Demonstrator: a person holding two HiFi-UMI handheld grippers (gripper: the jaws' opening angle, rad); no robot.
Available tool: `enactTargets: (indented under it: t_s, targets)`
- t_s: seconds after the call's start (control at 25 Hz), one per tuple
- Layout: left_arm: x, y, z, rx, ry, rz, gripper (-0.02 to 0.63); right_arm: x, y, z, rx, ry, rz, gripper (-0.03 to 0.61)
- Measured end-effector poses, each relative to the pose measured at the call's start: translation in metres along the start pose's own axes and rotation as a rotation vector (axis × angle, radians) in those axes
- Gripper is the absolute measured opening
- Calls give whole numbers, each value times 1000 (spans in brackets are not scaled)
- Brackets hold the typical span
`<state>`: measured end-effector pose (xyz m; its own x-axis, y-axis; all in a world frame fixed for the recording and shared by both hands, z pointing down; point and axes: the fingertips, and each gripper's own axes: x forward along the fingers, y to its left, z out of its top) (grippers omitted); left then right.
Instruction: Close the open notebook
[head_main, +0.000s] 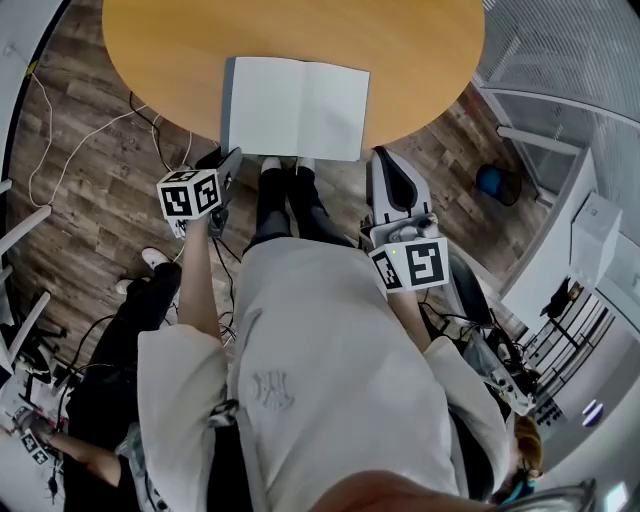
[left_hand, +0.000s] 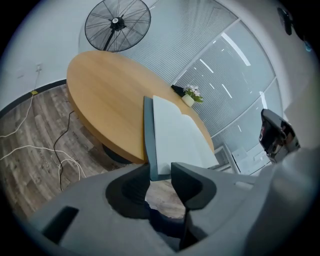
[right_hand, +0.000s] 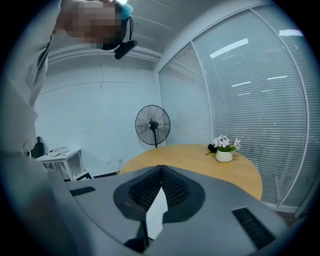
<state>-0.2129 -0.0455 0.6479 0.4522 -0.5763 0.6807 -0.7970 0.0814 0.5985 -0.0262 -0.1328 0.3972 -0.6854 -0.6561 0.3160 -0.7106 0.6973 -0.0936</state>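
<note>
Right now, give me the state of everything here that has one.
notebook: open, lying flat on the table.
left gripper: jaws apart, notebook's corner in the gap, no clear grip.
right gripper: shut, empty.
fan: upright, blades look still.
flower pot: upright on the table.

Head cam: overhead, steeply down on table (head_main: 180, 60) near edge, notebook (head_main: 296, 107) top-centre; left gripper (left_hand: 161, 175) cam: close off the table rim, looks across notebook toward fan (left_hand: 118, 24); right gripper (right_hand: 160, 169) cam: further back, near level over tabletop; both gripper cams share fan, flowerpot (right_hand: 223, 155); all 3 share table.
</note>
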Motion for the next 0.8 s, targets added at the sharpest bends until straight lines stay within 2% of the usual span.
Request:
enactTargets:
  t_s: [0.2,0.56,0.8]
  targets:
    - [-9,-14,4,59,-5,13,101,-5,-1,4,-1,-14,0,-8]
    - [-21,-28,24,124,-25,27,66,3,-4,15,-3,-40,0,-8]
    - [-42,-56,20,185,-60,40,55,-21,1,22,-10,-80,-3,-8]
